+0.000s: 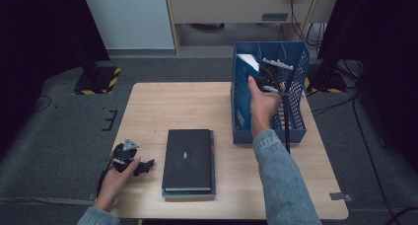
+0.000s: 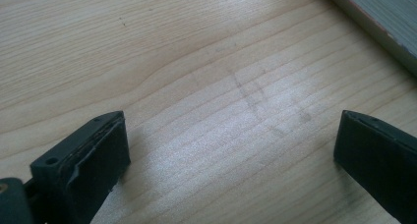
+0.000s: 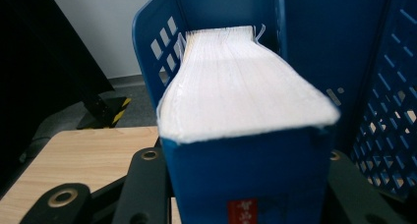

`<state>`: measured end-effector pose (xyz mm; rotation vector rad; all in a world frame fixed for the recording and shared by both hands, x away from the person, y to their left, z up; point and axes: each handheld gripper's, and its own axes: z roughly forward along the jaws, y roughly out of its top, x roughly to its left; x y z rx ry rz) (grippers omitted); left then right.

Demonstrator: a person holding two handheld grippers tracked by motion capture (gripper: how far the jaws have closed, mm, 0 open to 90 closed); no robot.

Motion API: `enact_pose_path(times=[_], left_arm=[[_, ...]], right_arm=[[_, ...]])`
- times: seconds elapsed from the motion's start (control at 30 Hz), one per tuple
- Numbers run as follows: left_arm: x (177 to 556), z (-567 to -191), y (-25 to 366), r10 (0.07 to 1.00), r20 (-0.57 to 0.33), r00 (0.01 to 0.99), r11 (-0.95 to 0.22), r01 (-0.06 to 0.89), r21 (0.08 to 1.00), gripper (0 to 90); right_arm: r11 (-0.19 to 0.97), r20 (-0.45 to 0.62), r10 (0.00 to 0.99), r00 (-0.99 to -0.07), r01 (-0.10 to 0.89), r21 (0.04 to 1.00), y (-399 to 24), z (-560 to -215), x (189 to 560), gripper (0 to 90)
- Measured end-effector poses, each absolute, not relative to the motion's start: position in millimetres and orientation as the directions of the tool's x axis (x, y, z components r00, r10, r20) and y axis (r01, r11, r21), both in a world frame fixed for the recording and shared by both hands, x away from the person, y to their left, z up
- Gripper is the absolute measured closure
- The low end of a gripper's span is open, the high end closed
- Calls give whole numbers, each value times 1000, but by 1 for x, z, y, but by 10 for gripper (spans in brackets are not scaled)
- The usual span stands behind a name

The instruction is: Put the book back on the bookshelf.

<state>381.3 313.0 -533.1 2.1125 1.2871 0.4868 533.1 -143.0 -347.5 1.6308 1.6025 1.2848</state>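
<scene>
Right gripper view: jaws are clamped on the spine end of a thick blue book [image 3: 246, 180], one jaw on each cover, page edges facing up, book standing upright inside the blue file rack [image 3: 314, 47] against its left perforated wall. High view puts the right gripper [image 1: 270, 79] over the left slot of that rack [image 1: 296, 131] at the right side of the table [image 1: 177, 106], so the step looks like seating the book on edge in the slot. To do it well I'd keep the book vertical and parallel to the slot walls, lower until the bottom edge bears on the rack floor, and only then let go; releasing early risks it tipping or jamming against the divider. Pull straight up afterwards so the jaws don't drag the covers. Left gripper [image 1: 129, 161] sits near the table's left edge, jaws spread with only bare wood between them, just left of the black book [image 1: 188, 158] lying flat on another one.
</scene>
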Motion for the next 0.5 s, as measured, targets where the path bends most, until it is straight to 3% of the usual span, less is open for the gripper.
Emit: enact_pose_path(times=[0.5], left_arm=[[381,-533,313,888,-4,460,-342,664,665,0]], right_arm=[[-149,257,952,-166,481,864,-144,-348,525,591]])
